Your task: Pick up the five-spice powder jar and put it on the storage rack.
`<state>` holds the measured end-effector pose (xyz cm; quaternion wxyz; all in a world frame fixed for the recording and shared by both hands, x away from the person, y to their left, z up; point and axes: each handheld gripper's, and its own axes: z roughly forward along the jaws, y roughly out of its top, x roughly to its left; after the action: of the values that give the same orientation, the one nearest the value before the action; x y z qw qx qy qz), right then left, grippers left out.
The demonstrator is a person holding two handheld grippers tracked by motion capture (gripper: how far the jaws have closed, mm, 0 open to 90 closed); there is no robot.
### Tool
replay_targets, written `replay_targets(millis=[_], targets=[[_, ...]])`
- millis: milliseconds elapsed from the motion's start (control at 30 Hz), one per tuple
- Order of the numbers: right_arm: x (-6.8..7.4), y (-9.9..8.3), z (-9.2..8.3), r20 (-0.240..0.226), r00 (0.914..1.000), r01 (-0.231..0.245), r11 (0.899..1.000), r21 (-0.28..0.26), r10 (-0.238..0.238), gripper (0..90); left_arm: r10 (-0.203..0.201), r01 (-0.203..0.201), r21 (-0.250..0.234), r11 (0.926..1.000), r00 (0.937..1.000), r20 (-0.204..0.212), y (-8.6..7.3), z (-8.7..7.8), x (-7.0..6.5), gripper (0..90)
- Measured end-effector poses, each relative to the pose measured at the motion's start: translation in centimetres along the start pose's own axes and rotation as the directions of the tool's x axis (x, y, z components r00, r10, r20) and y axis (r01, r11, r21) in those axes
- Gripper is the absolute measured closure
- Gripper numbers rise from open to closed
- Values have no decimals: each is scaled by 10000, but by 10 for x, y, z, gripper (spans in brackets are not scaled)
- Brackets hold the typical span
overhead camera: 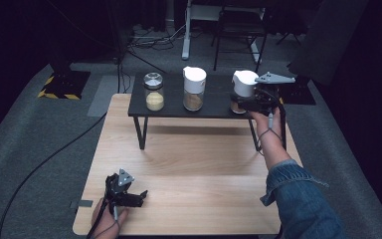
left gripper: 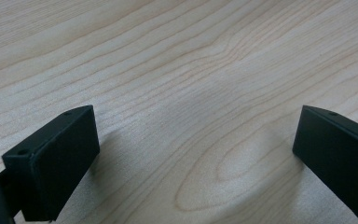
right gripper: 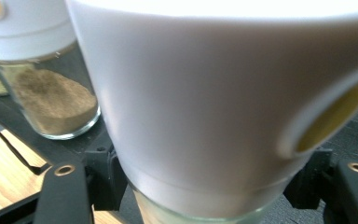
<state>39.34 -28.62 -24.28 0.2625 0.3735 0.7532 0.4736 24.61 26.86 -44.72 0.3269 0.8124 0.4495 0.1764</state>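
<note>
At the shelf's (overhead camera: 179, 107) right end, our right gripper (overhead camera: 251, 102) has its jaws clamped on the white-lidded jar (overhead camera: 243, 84), apparently lifting it; our left gripper (overhead camera: 129, 198), jaws apart, idles on the surface (overhead camera: 199, 169).

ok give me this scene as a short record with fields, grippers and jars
right gripper: shut on the white-lidded jar, at the right end of the black shelf
left gripper: open, nothing between the jaws, low over the wooden table near its front left corner
middle jar: white lid, brown powder, upright on the shelf
left jar: silver lid, yellow grains, upright on the shelf
</note>
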Motion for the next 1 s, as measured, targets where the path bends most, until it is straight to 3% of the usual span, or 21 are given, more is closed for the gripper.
replay_targets(millis=[300, 433, 567, 700, 833, 1000], targets=[[-8, -4, 11, -148, 9994, -301, 9995, -36, 300, 296, -1, 1, 2, 10000, 10000, 1, 0, 0, 0, 3], [-8, -6, 10, -156, 9998, -92, 9999, -88, 91, 288, -1, 1, -2, 10000, 10000, -1, 0, 0, 0, 3], [-5, -9, 7, -111, 9998, 189, 9992, -340, -192, 213, 1, -1, 2, 10000, 10000, 1, 0, 0, 0, 3], [-4, -8, 0, -190, 9997, 142, 9994, -327, -148, 120, 0, 0, -3, 10000, 10000, -1, 0, 0, 0, 3], [1, -18, -12, 83, 9993, 380, 9952, -900, -374, 50, -3, 3, -5, 10000, 10000, -1, 0, 0, 0, 3], [-1, -23, -26, -150, 9995, 259, 9943, -1030, -276, 27, 1, -1, 2, 10000, 10000, -2, 0, 0, 0, 3]])
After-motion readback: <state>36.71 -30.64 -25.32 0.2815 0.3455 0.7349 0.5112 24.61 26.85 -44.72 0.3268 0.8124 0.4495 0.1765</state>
